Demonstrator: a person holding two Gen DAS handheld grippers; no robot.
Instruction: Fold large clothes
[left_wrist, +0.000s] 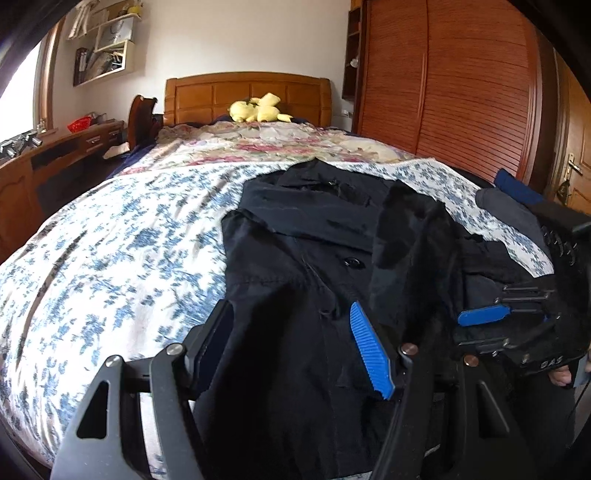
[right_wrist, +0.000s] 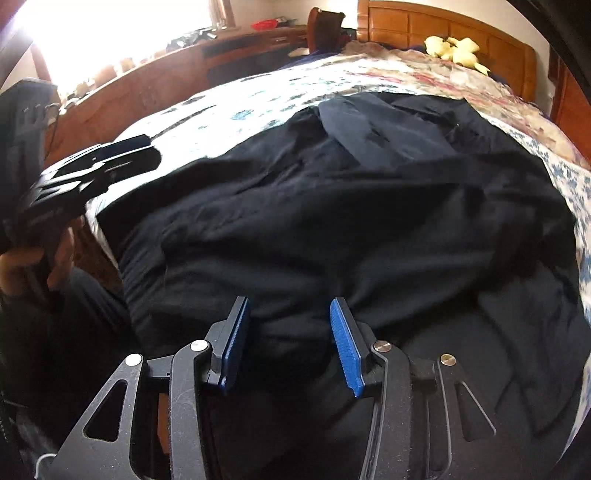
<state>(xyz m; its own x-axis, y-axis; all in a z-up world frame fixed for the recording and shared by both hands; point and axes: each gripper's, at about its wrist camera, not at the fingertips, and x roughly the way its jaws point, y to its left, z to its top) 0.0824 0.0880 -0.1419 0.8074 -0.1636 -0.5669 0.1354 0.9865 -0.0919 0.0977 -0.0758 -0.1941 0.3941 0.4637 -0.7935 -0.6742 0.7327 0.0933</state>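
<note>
**Black coat on the bed, both grippers at its near edge**

From your left wrist view, you see the black coat (left_wrist: 317, 236) lying on the bed (left_wrist: 110, 258), over the blue-flowered cover, with its collar toward the wooden headboard (left_wrist: 247, 94). One dark button (left_wrist: 352, 262) shows near the middle of the front. Your left gripper (left_wrist: 295, 343) is over the near part of the coat, and its fingers (left_wrist: 369, 350) are spread wide. The cloth lies between them, but the pads do not press on it. To the right, your right gripper (left_wrist: 484, 317) is low on the coat edge, with one blue pad visible. A yellow plush toy (left_wrist: 258, 109) sits by the headboard, and a wooden wardrobe (left_wrist: 443, 81) stands to the right.

From your right wrist view, the coat (right_wrist: 351, 206) fills most of the frame, wrinkled, and it hangs over the near edge of the bed (right_wrist: 258, 99). Your right gripper (right_wrist: 291, 343) is at this near edge. Its fingers (right_wrist: 345, 347) are part way apart, with a fold of black cloth bunched between them; whether the pads really pinch it, you cannot tell. On the left your hand (right_wrist: 33, 266) holds the left gripper (right_wrist: 122, 155), which is over the bed cover beside the coat. A wooden desk (right_wrist: 155, 81) stands under the bright window.
</note>
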